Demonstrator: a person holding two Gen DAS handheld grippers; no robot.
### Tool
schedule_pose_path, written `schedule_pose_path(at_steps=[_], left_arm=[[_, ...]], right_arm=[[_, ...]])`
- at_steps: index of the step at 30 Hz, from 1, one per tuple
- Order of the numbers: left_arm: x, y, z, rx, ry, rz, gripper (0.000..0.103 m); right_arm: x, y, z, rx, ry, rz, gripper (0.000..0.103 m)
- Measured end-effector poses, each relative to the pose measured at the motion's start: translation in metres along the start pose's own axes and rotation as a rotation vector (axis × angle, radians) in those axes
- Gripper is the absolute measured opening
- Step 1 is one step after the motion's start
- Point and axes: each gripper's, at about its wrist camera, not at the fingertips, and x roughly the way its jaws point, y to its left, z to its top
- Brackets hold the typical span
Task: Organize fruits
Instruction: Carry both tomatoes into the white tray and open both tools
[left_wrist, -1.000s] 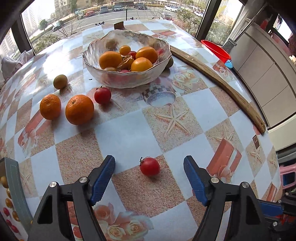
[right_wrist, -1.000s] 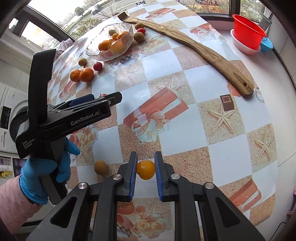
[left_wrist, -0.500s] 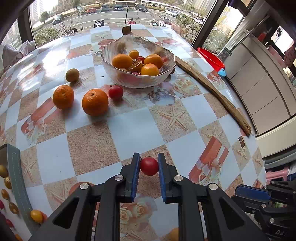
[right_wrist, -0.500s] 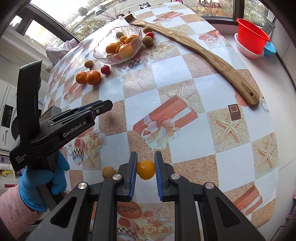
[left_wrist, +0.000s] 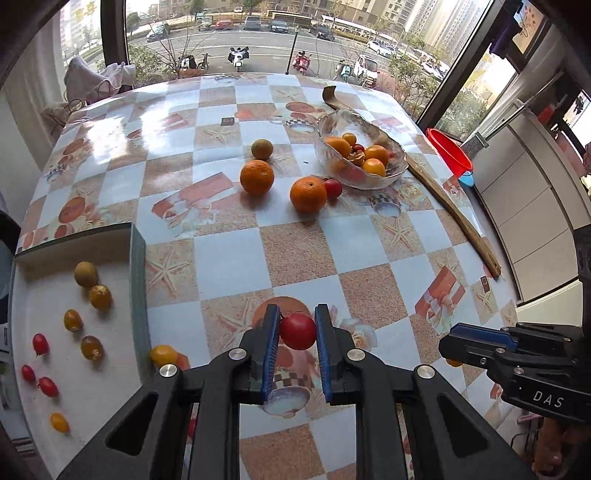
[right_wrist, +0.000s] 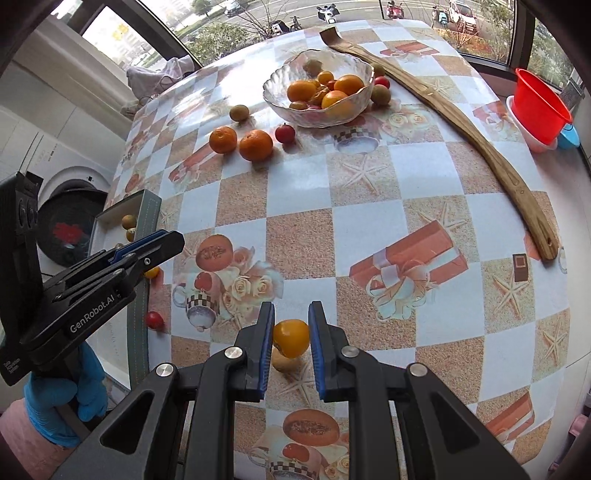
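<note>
Beyond the windows a street with parked cars is seen, and the checkered tablecloth (left_wrist: 236, 258) is spread over the round table. At its left edge a grey-rimmed tray (left_wrist: 137, 280) is set, with small red and yellow tomatoes scattered inside. Toward the far side a glass bowl (left_wrist: 360, 151) is filled with oranges, and a long wooden shoehorn (right_wrist: 461, 122) is laid beside it. Two oranges (left_wrist: 257, 177) are placed near the bowl. A red tomato (left_wrist: 297, 331) is clamped in the left gripper (left_wrist: 295, 343) above the cloth, and a yellow tomato (right_wrist: 291, 338) is pinched in the right gripper (right_wrist: 291, 341).
</note>
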Motion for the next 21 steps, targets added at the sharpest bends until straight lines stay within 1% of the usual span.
schedule_pose_path(at_steps=[5, 10, 17, 21], left_arm=[[-0.031, 0.037, -0.021, -0.069, -0.025, 0.053, 0.021], [-0.054, 0.080, -0.050, -0.154, -0.029, 0.128, 0.021], [-0.068, 0.137, -0.097, -0.289, 0.006, 0.226, 0.021], [-0.069, 0.161, -0.117, -0.338, 0.025, 0.269, 0.021]], right_arm=[[0.008, 0.043, 0.009, -0.089, 0.015, 0.023, 0.020], [0.024, 0.094, 0.012, -0.184, 0.046, 0.063, 0.020], [0.054, 0.171, 0.006, -0.327, 0.106, 0.130, 0.020], [0.075, 0.209, 0.002, -0.392, 0.152, 0.163, 0.021]])
